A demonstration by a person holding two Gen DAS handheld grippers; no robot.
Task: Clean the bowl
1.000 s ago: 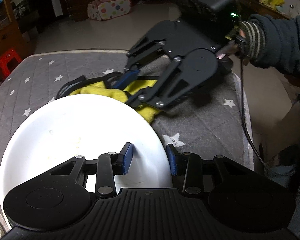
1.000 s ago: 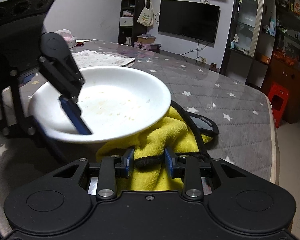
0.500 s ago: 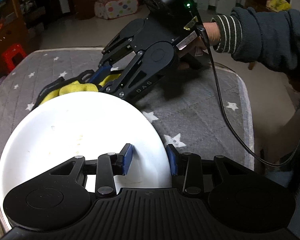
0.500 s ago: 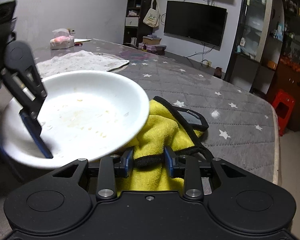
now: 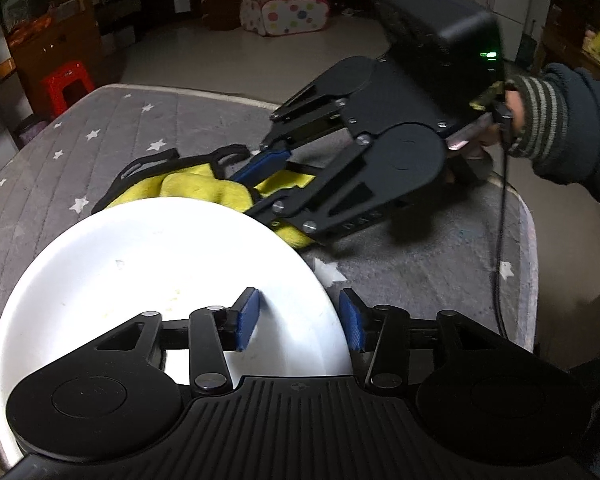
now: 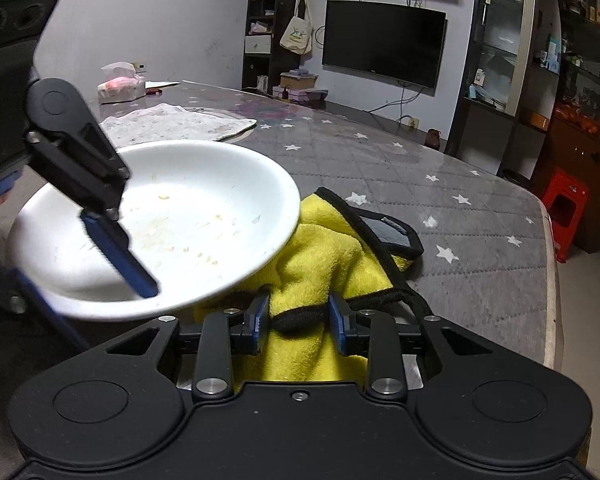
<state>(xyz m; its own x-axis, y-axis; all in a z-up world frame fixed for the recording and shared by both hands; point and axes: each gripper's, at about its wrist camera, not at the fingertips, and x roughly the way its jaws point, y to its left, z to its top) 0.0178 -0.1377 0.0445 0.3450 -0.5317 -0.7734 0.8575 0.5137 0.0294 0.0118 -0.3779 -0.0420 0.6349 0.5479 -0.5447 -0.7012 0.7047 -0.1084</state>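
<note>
The bowl (image 5: 148, 264) is white and shallow, with yellowish crumbs and smears inside. It is held tilted above the tabletop (image 6: 480, 240), near the table's end edge. The left gripper (image 5: 300, 316) clamps the bowl's rim: one blue pad sits inside the bowl and the other outside, under the rim.

Just beyond the bowl, partly under its far rim, a yellow cloth (image 6: 324, 256) with black trim lies bunched on the grey, star-patterned tabletop. The right gripper (image 6: 300, 320) is closed narrowly on the cloth's black edge, with yellow fabric bulging below the pads. In the left wrist view this gripper reaches in from the right, held by a hand (image 5: 512, 108) in a dark sleeve with a striped cuff.

Farther along the tabletop lie a pale cloth (image 6: 176, 124) and a tissue pack (image 6: 120, 86) near the far edge.
</note>
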